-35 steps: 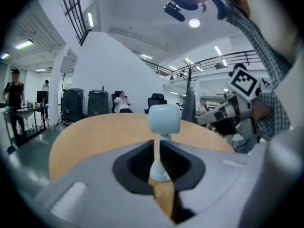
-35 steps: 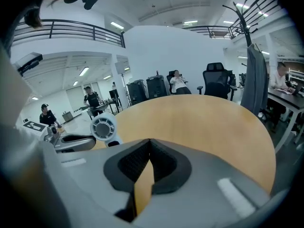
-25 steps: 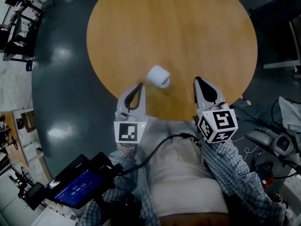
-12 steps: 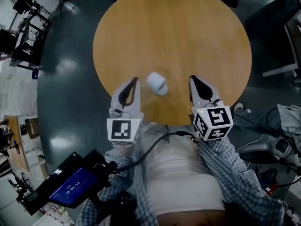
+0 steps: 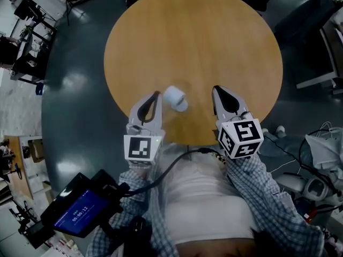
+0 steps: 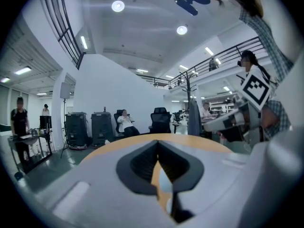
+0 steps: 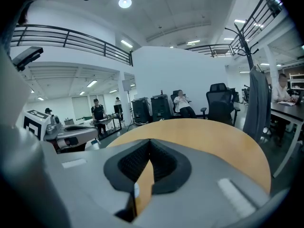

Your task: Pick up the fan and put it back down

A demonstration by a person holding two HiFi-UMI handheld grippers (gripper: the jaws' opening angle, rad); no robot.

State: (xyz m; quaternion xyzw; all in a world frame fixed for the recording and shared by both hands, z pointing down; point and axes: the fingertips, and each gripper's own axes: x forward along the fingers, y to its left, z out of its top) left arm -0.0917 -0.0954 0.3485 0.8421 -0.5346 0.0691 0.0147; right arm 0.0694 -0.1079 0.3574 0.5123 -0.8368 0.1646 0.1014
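1. While resting on the round wooden table [image 5: 193,36], the white fan [image 5: 174,98] sits between both grippers, nearer the left.
2. Jaws of left gripper [image 5: 157,94] closed, empty.
3. Jaws of right gripper [image 5: 215,89] closed, empty.

The left gripper [image 5: 156,95] is held in front of the torso [image 5: 206,197] and points toward 12 o'clock, leaning slightly to 1, with its 2 jaws pressed together at the tips. The right gripper [image 5: 216,89], well apart at its 3 o'clock, points toward 11 o'clock, and its jaws are likewise closed. Checked sleeves [image 5: 270,197] run back toward 6 o'clock behind each marker cube [image 5: 240,138].
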